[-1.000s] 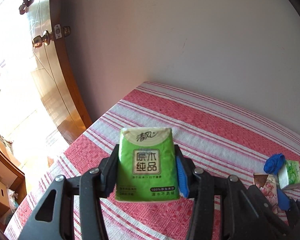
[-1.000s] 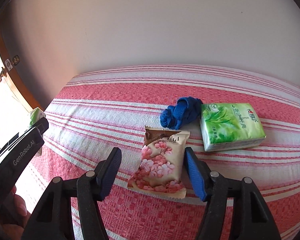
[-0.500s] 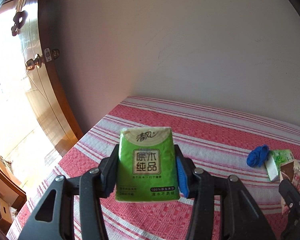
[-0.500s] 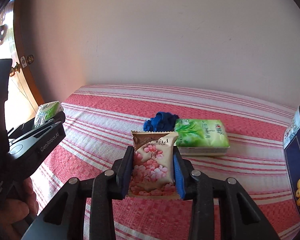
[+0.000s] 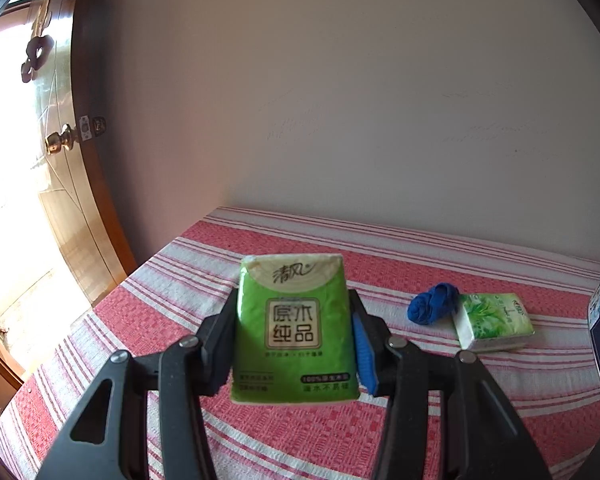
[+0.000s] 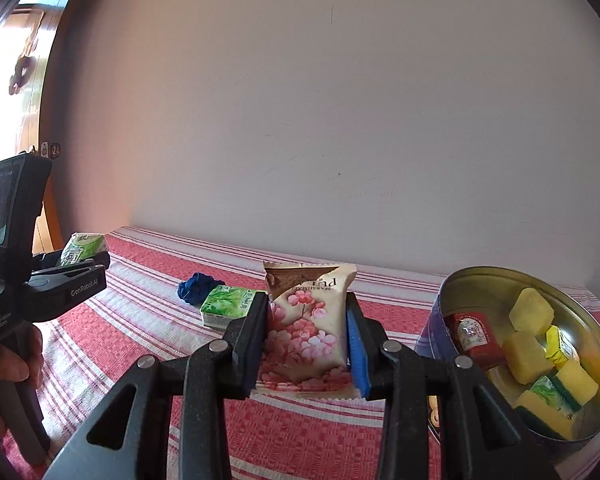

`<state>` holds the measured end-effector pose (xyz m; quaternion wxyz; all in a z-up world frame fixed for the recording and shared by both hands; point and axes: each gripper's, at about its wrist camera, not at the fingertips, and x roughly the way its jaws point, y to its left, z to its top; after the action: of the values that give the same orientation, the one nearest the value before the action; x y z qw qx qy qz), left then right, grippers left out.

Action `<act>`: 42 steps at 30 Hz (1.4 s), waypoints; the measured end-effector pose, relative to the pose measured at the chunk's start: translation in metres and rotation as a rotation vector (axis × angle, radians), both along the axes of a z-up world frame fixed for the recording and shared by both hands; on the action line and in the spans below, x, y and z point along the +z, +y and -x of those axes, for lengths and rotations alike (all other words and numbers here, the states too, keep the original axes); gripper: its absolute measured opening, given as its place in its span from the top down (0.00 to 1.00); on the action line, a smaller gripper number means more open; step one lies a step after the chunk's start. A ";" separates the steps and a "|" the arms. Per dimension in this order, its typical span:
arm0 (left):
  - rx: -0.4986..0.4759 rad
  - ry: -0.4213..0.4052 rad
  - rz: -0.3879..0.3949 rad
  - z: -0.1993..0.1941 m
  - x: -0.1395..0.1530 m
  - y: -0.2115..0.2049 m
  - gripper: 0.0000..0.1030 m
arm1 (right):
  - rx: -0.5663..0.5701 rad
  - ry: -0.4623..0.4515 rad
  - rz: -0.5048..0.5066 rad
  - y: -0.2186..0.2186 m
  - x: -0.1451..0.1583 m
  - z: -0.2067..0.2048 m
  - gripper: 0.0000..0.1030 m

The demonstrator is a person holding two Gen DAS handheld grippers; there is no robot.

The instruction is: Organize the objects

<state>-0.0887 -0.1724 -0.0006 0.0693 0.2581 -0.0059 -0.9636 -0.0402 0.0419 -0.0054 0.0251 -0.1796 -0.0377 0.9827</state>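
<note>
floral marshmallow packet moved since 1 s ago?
Yes. The right gripper lifted the floral marshmallow packet off the striped cloth, away from the flat tissue pack.

Two green tissue packs are counted: one held aloft (image 5: 294, 330) and one lying on the striped cloth (image 5: 494, 320). One blue cloth bundle (image 5: 432, 307), one floral snack packet (image 6: 308, 332) and one round tin (image 6: 432, 332) are seen. Several small wrapped items are held in the tin.

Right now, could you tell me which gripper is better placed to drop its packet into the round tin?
Right. The right gripper holds the floral snack packet just beside the open tin; the left gripper, with its green tissue pack, is farther away.
</note>
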 end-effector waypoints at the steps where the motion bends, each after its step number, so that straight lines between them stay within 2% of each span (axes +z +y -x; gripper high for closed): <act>1: -0.003 0.006 0.000 -0.004 0.001 0.003 0.52 | 0.000 0.005 0.001 0.003 0.001 -0.004 0.62; 12: -0.051 0.028 0.023 -0.035 0.001 0.047 0.52 | -0.003 0.019 -0.001 0.026 0.001 -0.022 0.62; 19: -0.099 0.024 0.030 -0.045 0.000 0.081 0.52 | -0.039 0.035 -0.004 0.064 0.014 -0.059 0.62; 25: -0.147 0.022 0.029 -0.051 0.001 0.110 0.52 | -0.065 0.041 -0.006 0.087 0.013 -0.068 0.62; 42: -0.288 0.071 -0.008 -0.070 0.024 0.199 0.52 | -0.141 0.102 -0.015 0.148 0.025 -0.095 0.62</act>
<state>-0.0191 0.0263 0.0233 -0.0704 0.2206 -0.0364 -0.9721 0.0545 0.1897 0.0198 0.0973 -0.1315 -0.0310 0.9860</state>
